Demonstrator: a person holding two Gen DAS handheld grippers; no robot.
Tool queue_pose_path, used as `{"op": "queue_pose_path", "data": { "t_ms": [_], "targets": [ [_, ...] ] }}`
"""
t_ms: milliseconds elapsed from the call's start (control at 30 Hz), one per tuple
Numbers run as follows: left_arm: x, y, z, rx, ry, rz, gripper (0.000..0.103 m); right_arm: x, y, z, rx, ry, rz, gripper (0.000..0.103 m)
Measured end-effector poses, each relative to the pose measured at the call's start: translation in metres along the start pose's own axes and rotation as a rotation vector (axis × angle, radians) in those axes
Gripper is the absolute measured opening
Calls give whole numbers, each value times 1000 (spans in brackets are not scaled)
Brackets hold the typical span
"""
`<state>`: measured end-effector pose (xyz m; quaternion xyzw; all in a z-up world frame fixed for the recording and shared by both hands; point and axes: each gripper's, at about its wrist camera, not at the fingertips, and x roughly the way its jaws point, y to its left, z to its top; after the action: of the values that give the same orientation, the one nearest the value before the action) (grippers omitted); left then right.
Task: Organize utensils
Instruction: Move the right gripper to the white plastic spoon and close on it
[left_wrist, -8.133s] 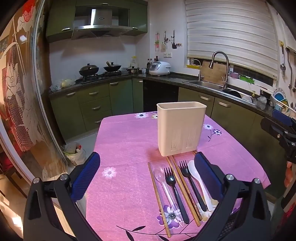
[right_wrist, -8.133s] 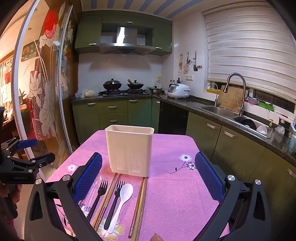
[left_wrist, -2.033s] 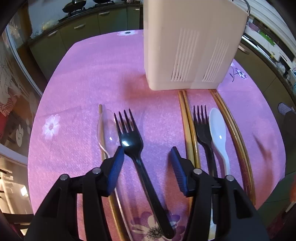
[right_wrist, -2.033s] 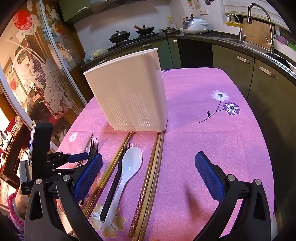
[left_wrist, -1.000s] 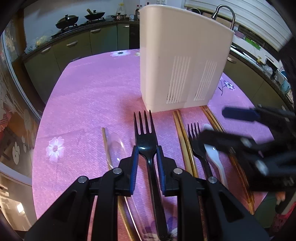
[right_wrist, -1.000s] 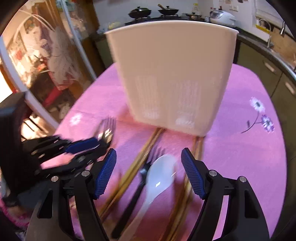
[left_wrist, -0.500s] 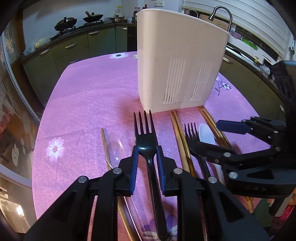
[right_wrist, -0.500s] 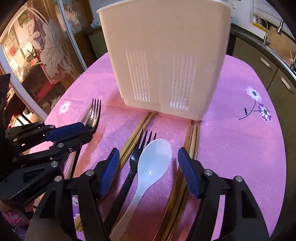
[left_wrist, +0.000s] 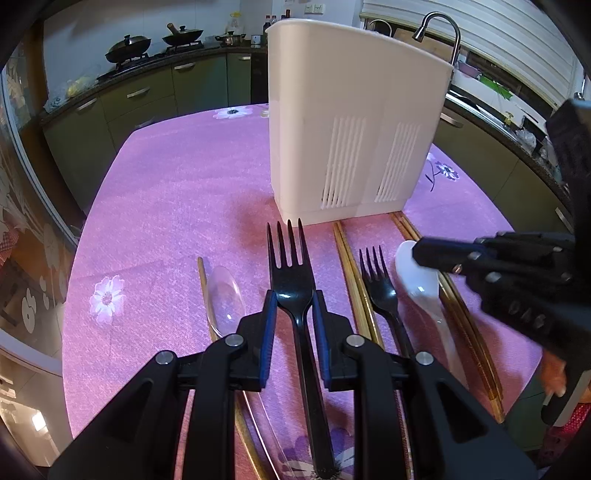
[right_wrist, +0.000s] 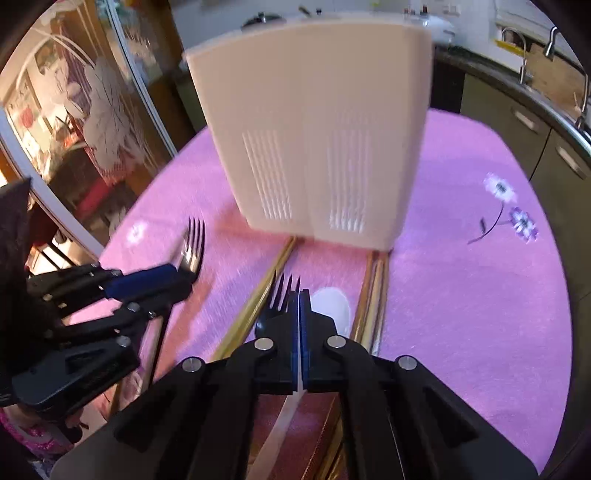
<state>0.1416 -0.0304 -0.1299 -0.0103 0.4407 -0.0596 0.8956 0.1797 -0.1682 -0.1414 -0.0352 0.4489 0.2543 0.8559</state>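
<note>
Pink floral tablecloth (left_wrist: 177, 192) (kitchen faucet (left_wrist: 439, 33) behind)

Your counter (left_wrist: 177, 192) wears pink cloth with white and purple flowers. The caddy (left_wrist: 354, 122) is cream; your forks (left_wrist: 291, 273) are black, one spoon (left_wrist: 417, 284) white, chopsticks (left_wrist: 347, 266) golden brown, pads (left_wrist: 267, 332) blue.

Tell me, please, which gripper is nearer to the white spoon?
Right. The right gripper is closed on the white spoon itself. The left gripper holds a black fork to its left, beyond another fork.
</note>
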Motion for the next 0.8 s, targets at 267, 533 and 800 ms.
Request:
{"op": "queue_pose_path", "data": {
  "t_ms": [267,533,800],
  "targets": [
    [-5,-2,-1,5,-7,2,19,7,-6,3,1,39,-50,64],
    [-6,-3,1,11,-8,-4,19,24,3,-2,-53,77,-114,41],
    [-6,-2,0,11,-10,-6,19,35,2,1,-71,100,-131,38]
  ]
}}
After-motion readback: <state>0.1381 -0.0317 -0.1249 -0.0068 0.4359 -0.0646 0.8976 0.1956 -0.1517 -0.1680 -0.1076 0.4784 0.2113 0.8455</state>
